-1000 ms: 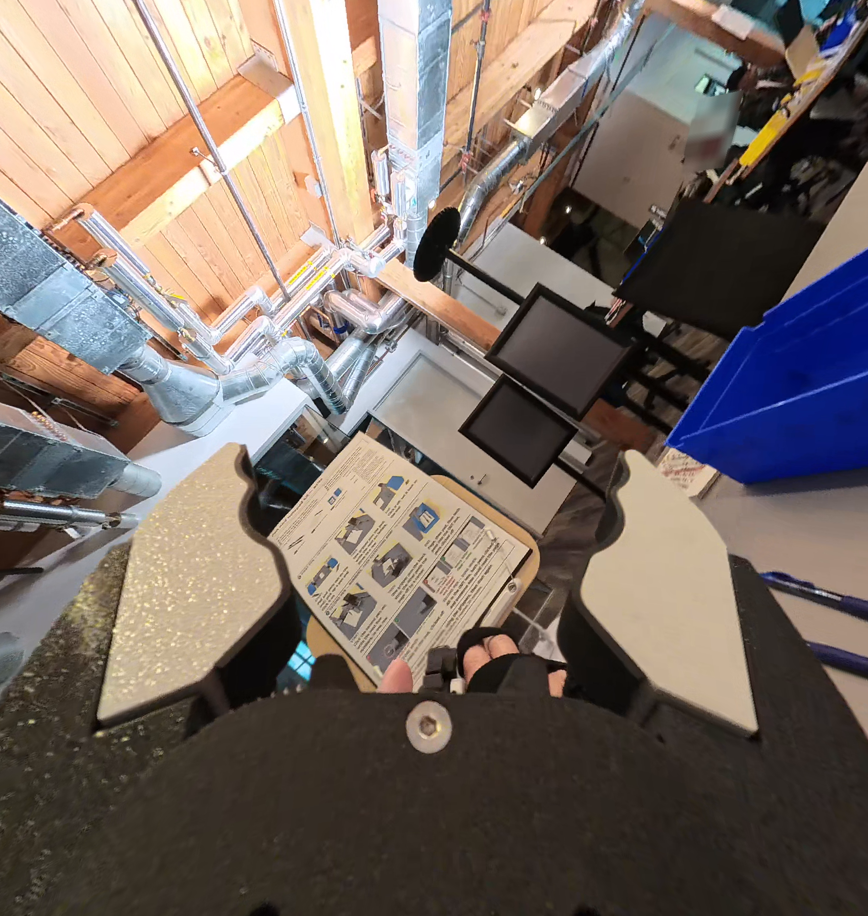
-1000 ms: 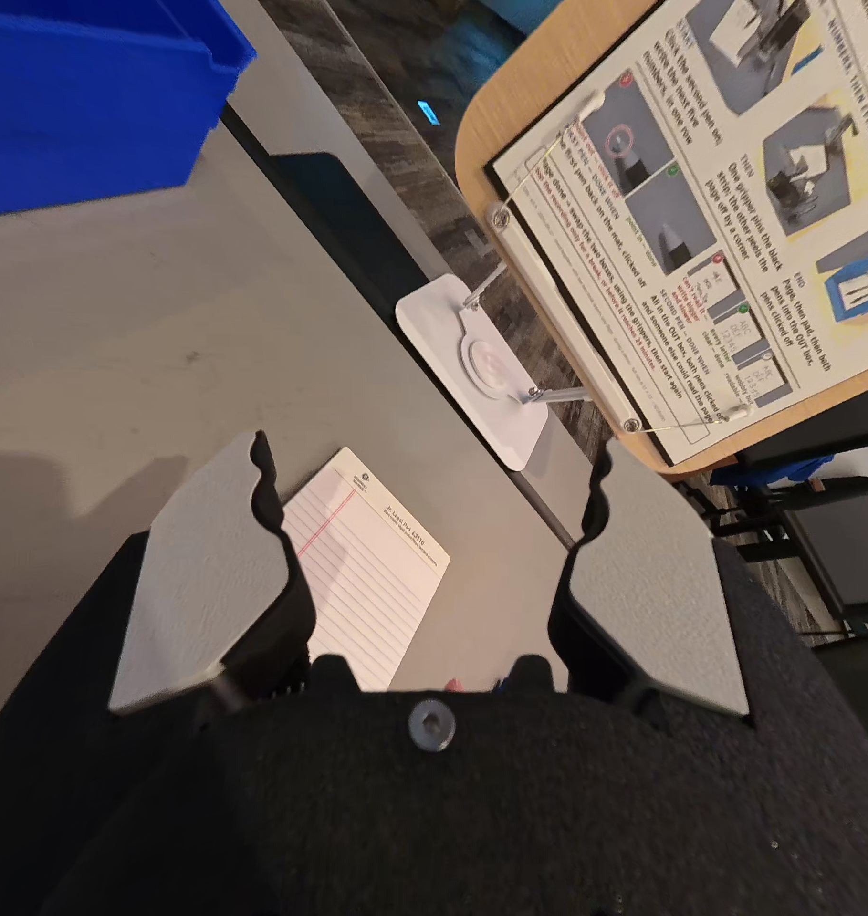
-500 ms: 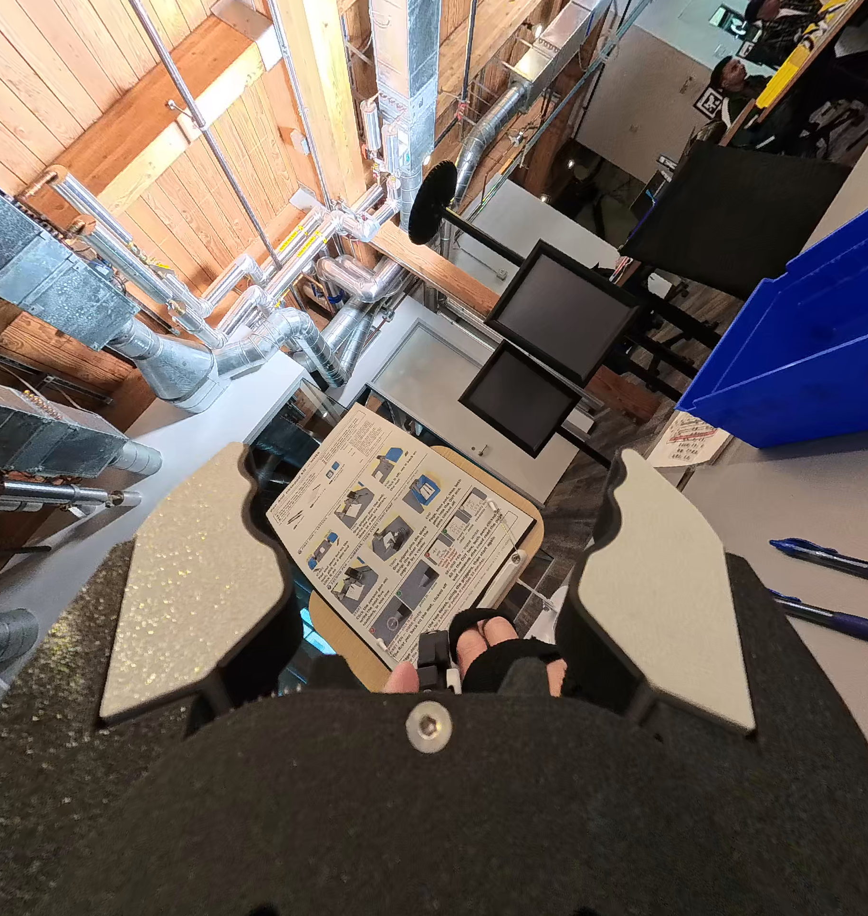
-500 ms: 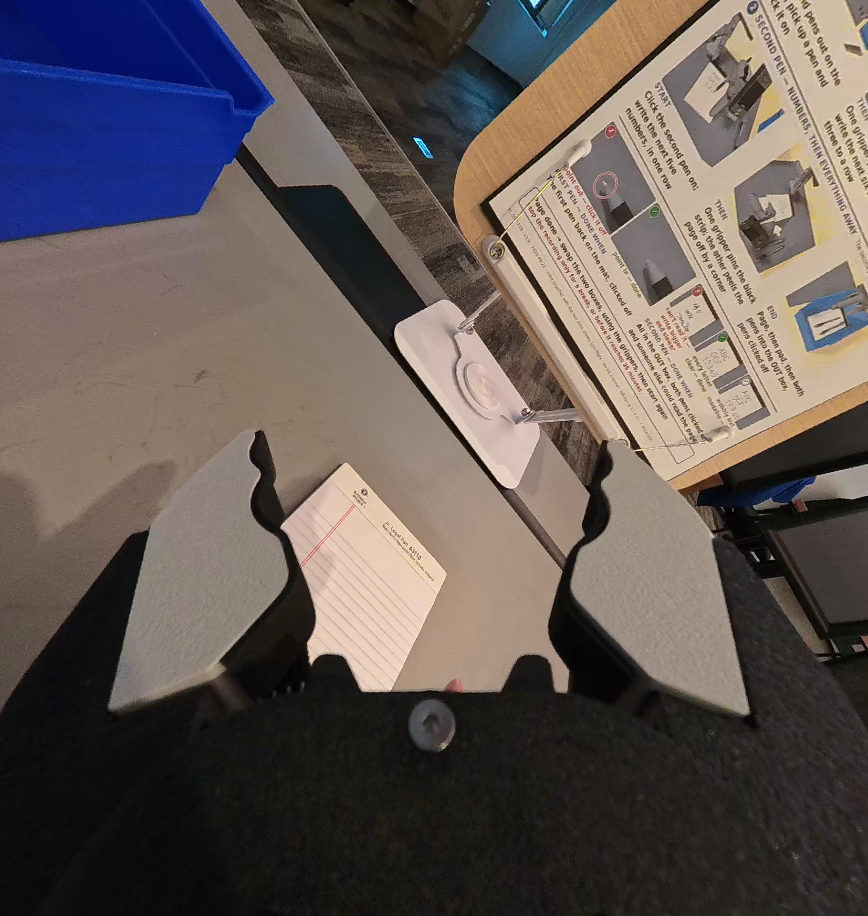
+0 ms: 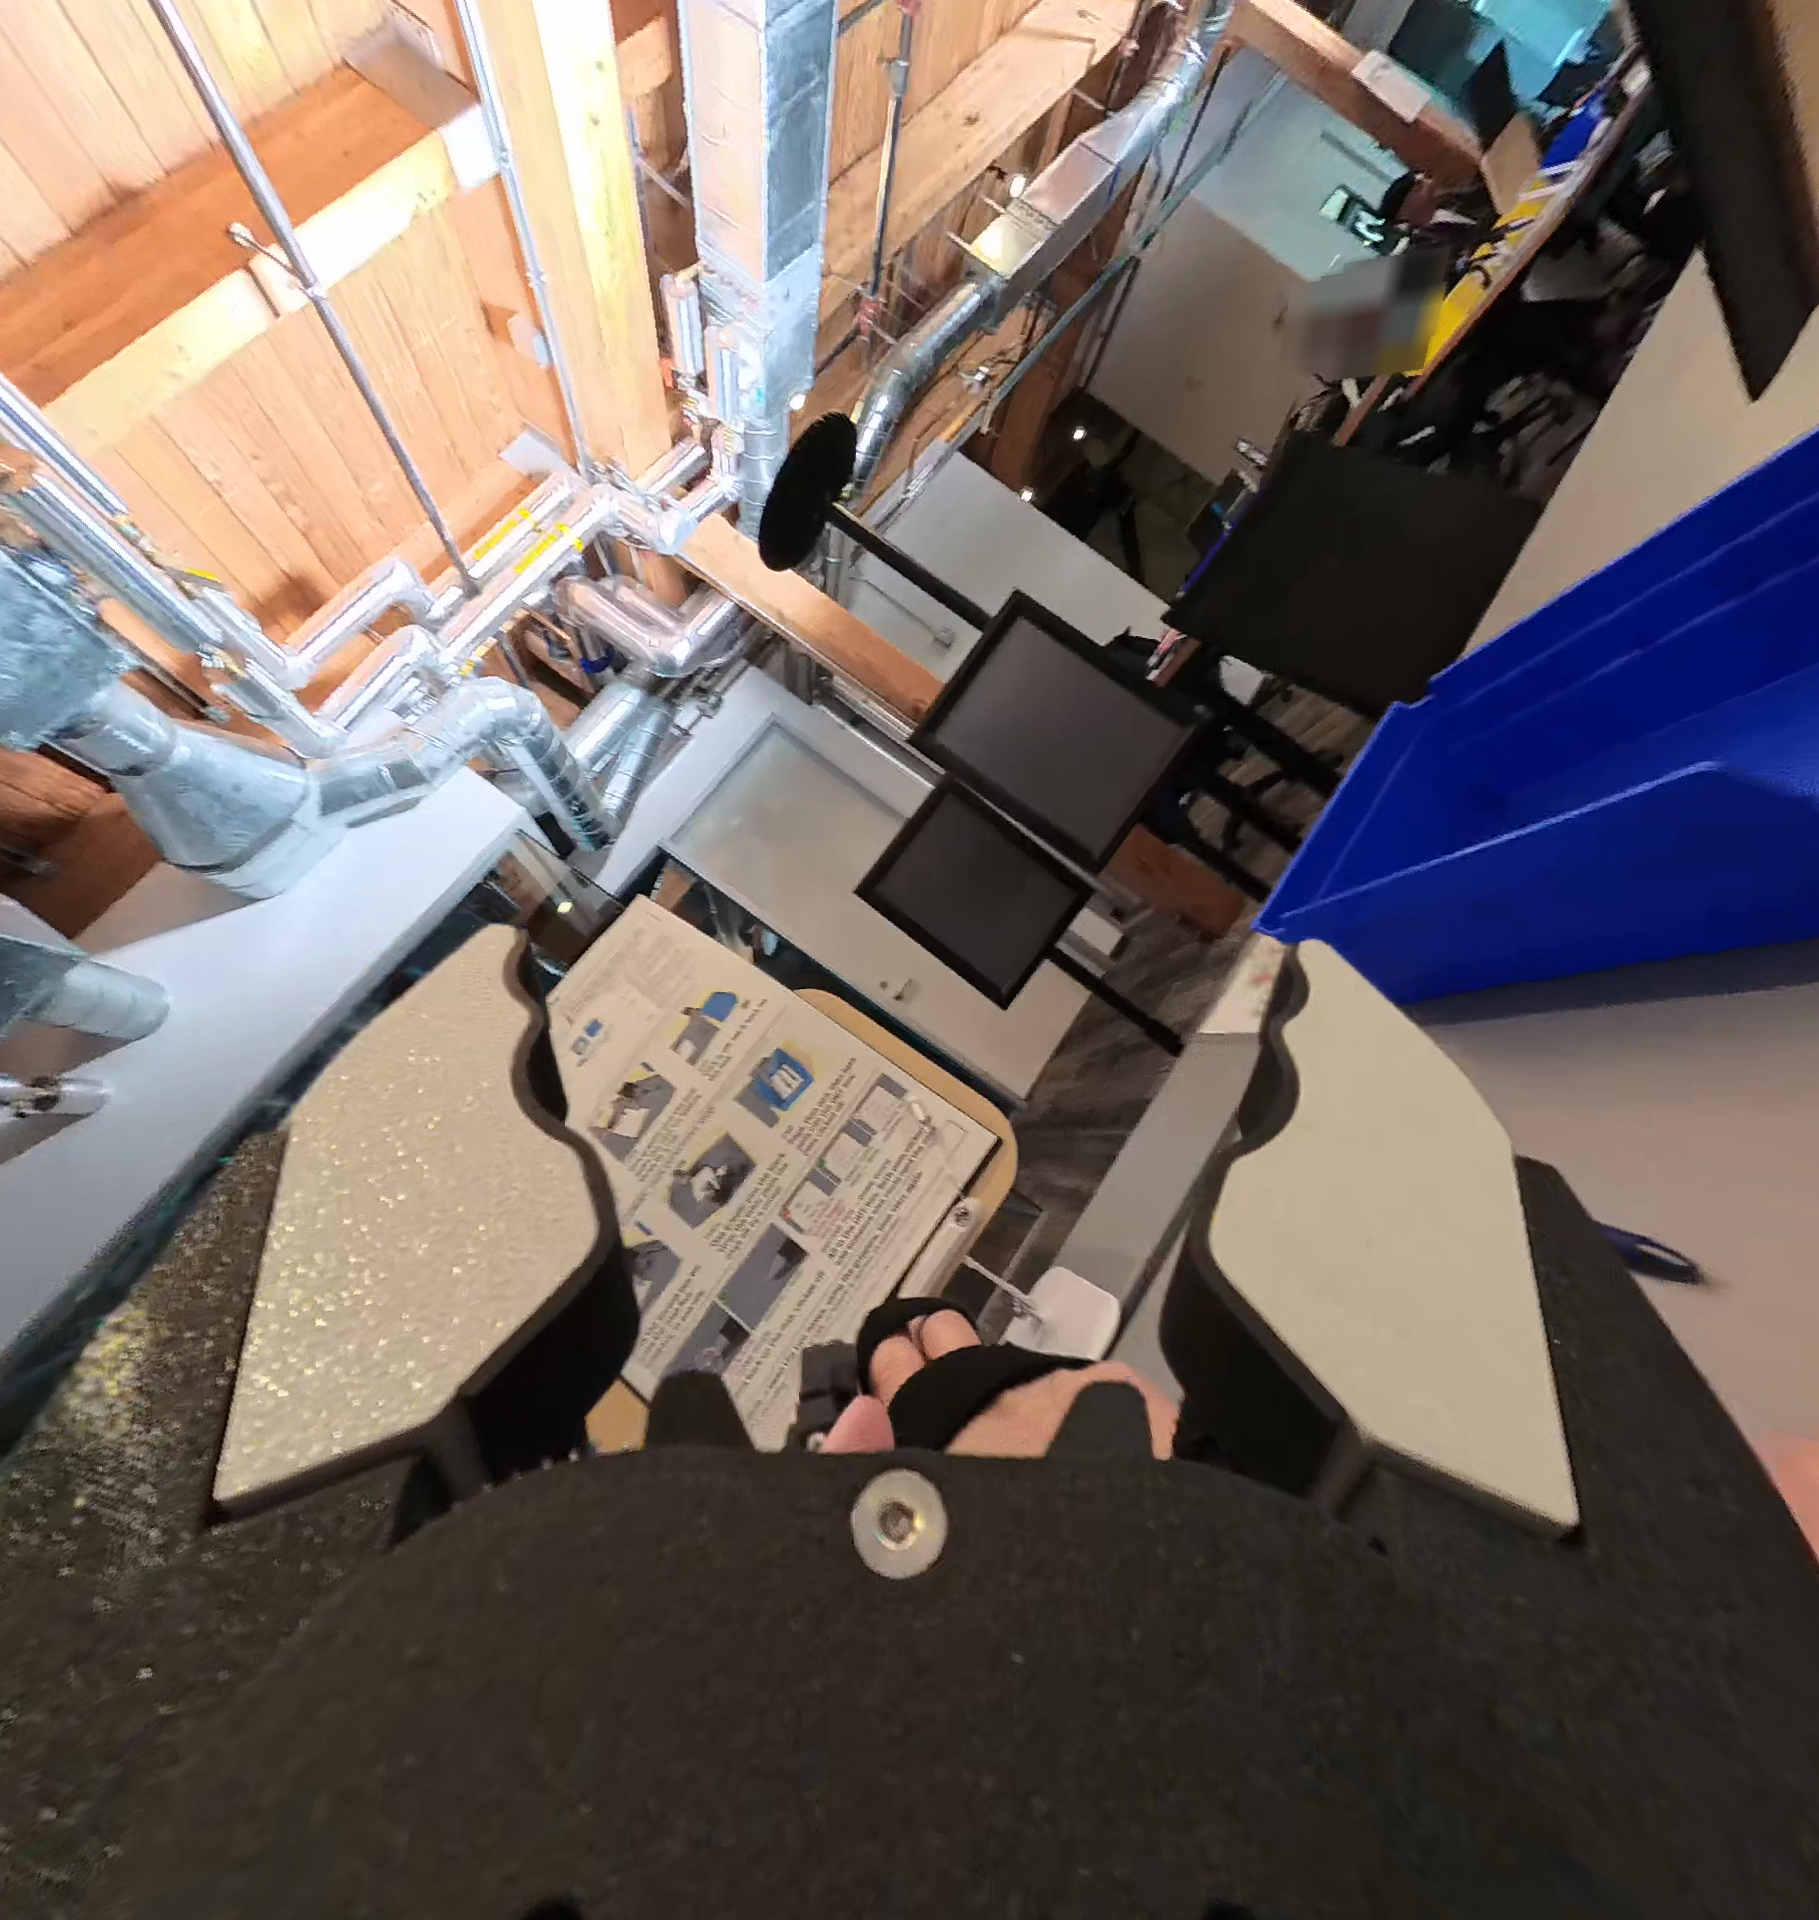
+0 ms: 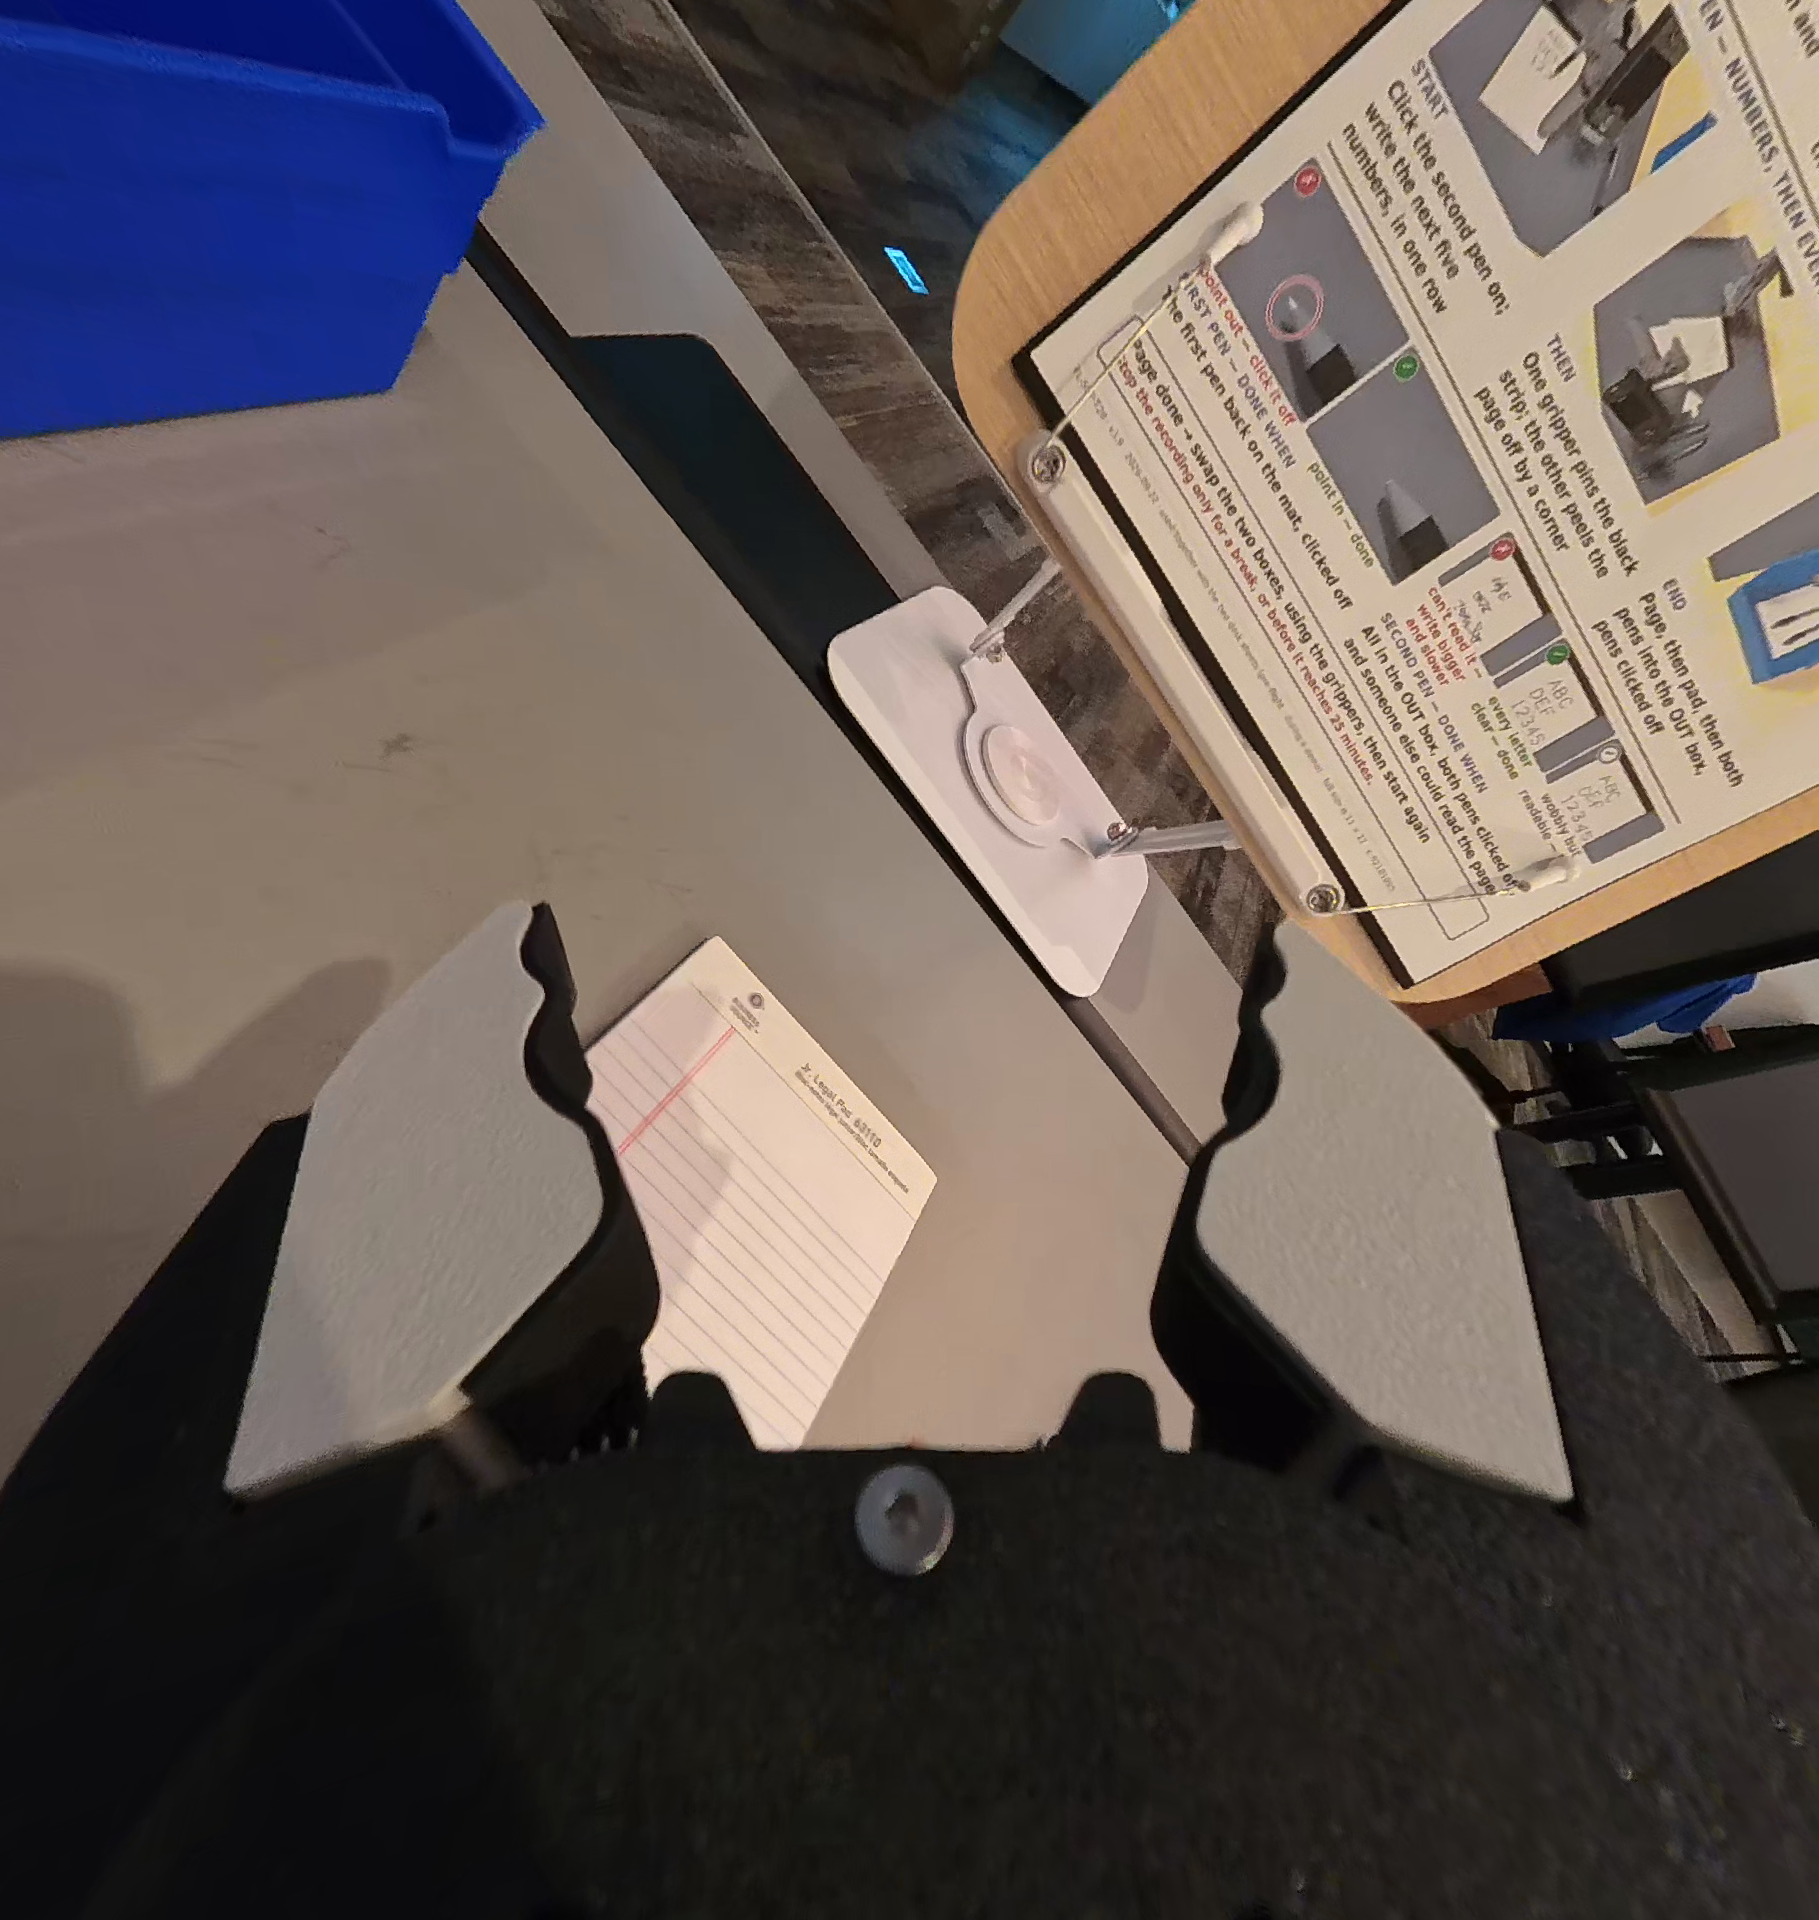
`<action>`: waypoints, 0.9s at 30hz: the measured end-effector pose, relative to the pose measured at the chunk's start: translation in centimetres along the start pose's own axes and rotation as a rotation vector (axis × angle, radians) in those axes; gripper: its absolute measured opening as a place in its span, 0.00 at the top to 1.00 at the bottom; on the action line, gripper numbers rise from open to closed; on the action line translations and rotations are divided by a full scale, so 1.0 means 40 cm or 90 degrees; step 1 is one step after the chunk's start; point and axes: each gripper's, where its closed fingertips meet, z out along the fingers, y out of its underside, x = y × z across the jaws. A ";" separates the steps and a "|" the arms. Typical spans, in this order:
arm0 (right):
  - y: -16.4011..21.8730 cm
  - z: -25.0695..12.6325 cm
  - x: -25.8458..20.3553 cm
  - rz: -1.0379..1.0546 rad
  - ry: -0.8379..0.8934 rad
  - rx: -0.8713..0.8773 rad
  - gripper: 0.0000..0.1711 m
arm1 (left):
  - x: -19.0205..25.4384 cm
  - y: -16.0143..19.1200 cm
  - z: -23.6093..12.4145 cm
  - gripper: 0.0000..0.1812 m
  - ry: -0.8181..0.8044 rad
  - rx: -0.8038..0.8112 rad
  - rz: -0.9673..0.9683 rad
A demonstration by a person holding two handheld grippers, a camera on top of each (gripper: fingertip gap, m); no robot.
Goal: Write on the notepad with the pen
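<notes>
Two views, left wrist first. One blue pen lies on the grey table, only its end showing, blurred, just right of the left tongs; the pad is out of sight here. These tongs stand wide apart and hold nothing, tilted up toward a wooden ceiling with silver ducts. Between the fingers shows an instruction sheet on a wooden board, and a gloved hand low down. A blue bin sits on the table to the right, and two dark screens hang beyond. In the right wrist view the pad lies flat on the table: white, blue-ruled, with a red margin line and a printed top strip, its page blank, partly hidden by the left finger. The right tongs are also wide apart, empty, above the pad and not touching it. A white stand base sits at the table edge just beyond the pad, carrying the sheet. The bin is far left.
</notes>
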 end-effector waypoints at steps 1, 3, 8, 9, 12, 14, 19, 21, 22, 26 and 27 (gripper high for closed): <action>0.009 0.004 0.005 0.001 -0.001 -0.005 0.30 | 0.006 0.007 0.003 0.29 0.010 -0.009 -0.008; 0.035 0.015 0.016 0.013 -0.011 -0.016 0.30 | -0.003 0.035 0.011 0.29 0.021 -0.036 -0.033; 0.173 0.057 0.075 0.147 -0.088 -0.074 0.31 | -0.114 0.138 0.019 0.31 0.047 -0.122 -0.220; 0.208 0.062 0.094 0.187 -0.104 -0.088 0.31 | -0.148 0.169 0.017 0.31 0.045 -0.145 -0.254; 0.274 0.049 0.165 0.315 -0.147 -0.074 0.31 | -0.238 0.285 0.003 0.34 0.040 -0.221 -0.361; 0.290 0.021 0.228 0.358 -0.151 -0.030 0.31 | -0.277 0.356 -0.003 0.39 0.049 -0.244 -0.444; 0.290 -0.066 0.387 0.343 -0.107 0.076 0.32 | -0.325 0.507 -0.011 0.44 0.051 -0.282 -0.560; 0.273 -0.103 0.434 0.335 -0.102 0.121 0.35 | -0.339 0.563 -0.016 0.45 0.021 -0.313 -0.532; 0.266 -0.121 0.454 0.329 -0.099 0.139 0.38 | -0.339 0.584 -0.018 0.47 0.016 -0.330 -0.516; 0.254 -0.172 0.504 0.306 -0.100 0.183 0.48 | -0.333 0.618 -0.016 0.50 0.011 -0.343 -0.515; 0.256 -0.183 0.510 0.305 -0.098 0.194 0.50 | -0.332 0.623 -0.014 0.51 0.008 -0.342 -0.515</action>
